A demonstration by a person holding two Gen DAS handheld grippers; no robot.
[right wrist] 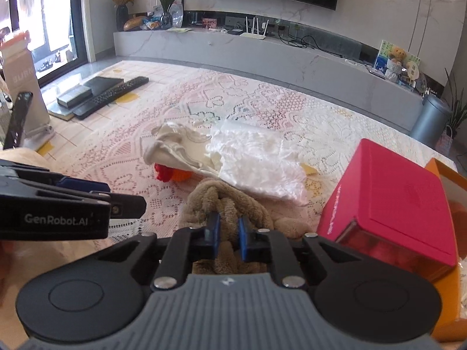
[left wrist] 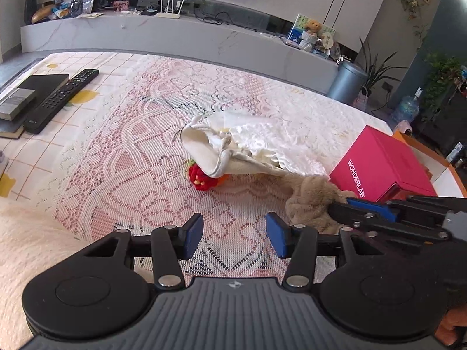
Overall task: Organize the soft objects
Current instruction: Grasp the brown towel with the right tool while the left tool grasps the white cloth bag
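A brown plush toy [right wrist: 213, 195] lies on the lace tablecloth [right wrist: 122, 157], and my right gripper [right wrist: 229, 230] is shut on its fabric, both blue pads pressing into it. From the left wrist view the same right gripper [left wrist: 347, 204] bites the plush toy [left wrist: 309, 201] from the right. My left gripper [left wrist: 235, 230] stands open over bare lace with nothing between its fingers; it shows at the left as the left gripper [right wrist: 128, 201]. Further off lie a cream drawstring bag [left wrist: 204, 148], a white crinkled plastic bag [left wrist: 262, 137] and a red knitted toy [left wrist: 201, 179] half under the bag.
A pink box [right wrist: 402, 192] stands close on the right, beside an orange tray [right wrist: 449, 306]. A black remote [left wrist: 61, 99] and stacked books [left wrist: 17, 105] lie at the far left. A grey bin [left wrist: 347, 81] stands beyond the table edge.
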